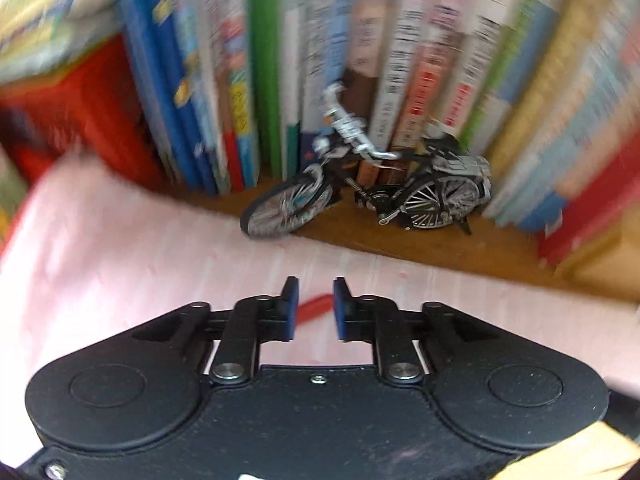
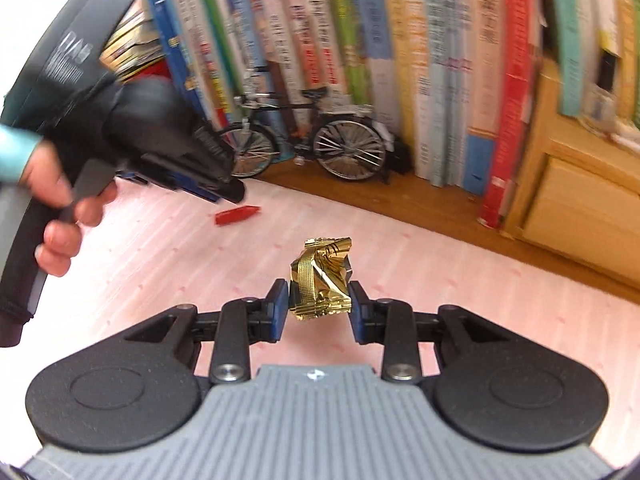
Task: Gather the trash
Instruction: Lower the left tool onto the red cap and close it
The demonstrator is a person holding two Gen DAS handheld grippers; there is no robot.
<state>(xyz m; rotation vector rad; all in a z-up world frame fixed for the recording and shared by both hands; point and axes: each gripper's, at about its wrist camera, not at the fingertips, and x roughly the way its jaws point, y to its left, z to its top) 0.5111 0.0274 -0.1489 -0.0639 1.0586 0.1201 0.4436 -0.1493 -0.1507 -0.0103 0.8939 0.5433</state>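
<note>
A crumpled gold foil wrapper (image 2: 320, 276) sits between the blue pads of my right gripper (image 2: 318, 300), which is shut on it just above the pink mat (image 2: 160, 264). A small red wrapper (image 2: 237, 215) lies flat on the mat farther back. My left gripper (image 2: 226, 191), held by a hand (image 2: 60, 208), hovers just left of it, apart from it. In the left wrist view, the left gripper (image 1: 315, 286) is open with a narrow gap. The red wrapper (image 1: 316, 307) shows on the mat beyond that gap, with the pads not pressing on it.
A model bicycle (image 2: 312, 140) stands on a wooden ledge (image 2: 420, 204) in front of a tight row of upright books (image 2: 400, 40). A wooden cabinet with a drawer (image 2: 580, 208) is at the right. The same bicycle (image 1: 360, 192) appears straight ahead in the left wrist view.
</note>
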